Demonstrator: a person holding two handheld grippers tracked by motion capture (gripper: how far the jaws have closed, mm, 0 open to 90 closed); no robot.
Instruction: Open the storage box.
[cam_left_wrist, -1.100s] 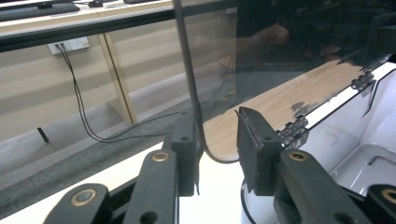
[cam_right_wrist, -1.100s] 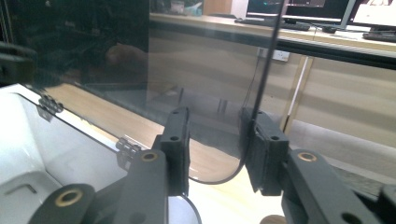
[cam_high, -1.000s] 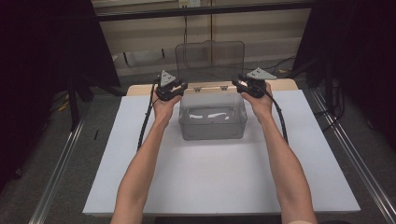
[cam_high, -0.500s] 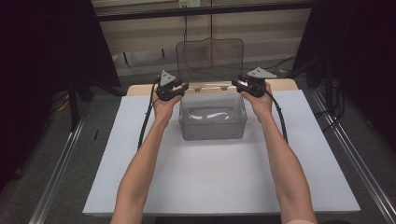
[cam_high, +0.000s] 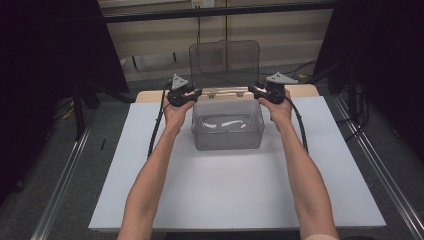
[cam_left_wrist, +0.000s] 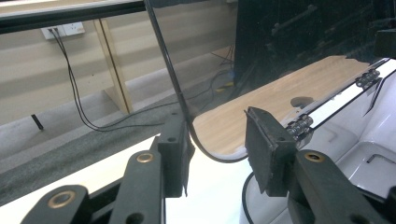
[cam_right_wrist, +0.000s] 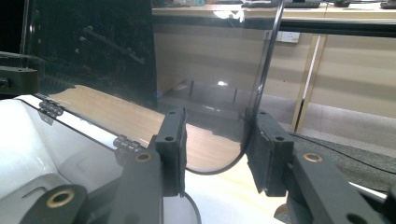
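A clear plastic box (cam_high: 227, 135) stands at the back middle of the white board (cam_high: 225, 195), its hinged smoky lid (cam_high: 224, 62) raised upright. My left gripper (cam_high: 192, 94) sits at the lid's lower left corner and my right gripper (cam_high: 256, 90) at its lower right corner. In the left gripper view the gripper (cam_left_wrist: 219, 149) is open, and the lid's edge (cam_left_wrist: 177, 93) runs down against its left jaw. In the right gripper view the gripper (cam_right_wrist: 217, 149) is open too, with the lid's edge (cam_right_wrist: 261, 79) beside its right jaw.
Small hinges (cam_left_wrist: 299, 126) join the lid to the box's back rim. A wooden tabletop (cam_left_wrist: 280, 98) shows behind the board. Metal rails (cam_high: 65, 180) run along both sides, and black curtains and cables stand beyond the table.
The lid has swung a little further up and back to upright. Both grippers have followed its lower corners slightly backward.
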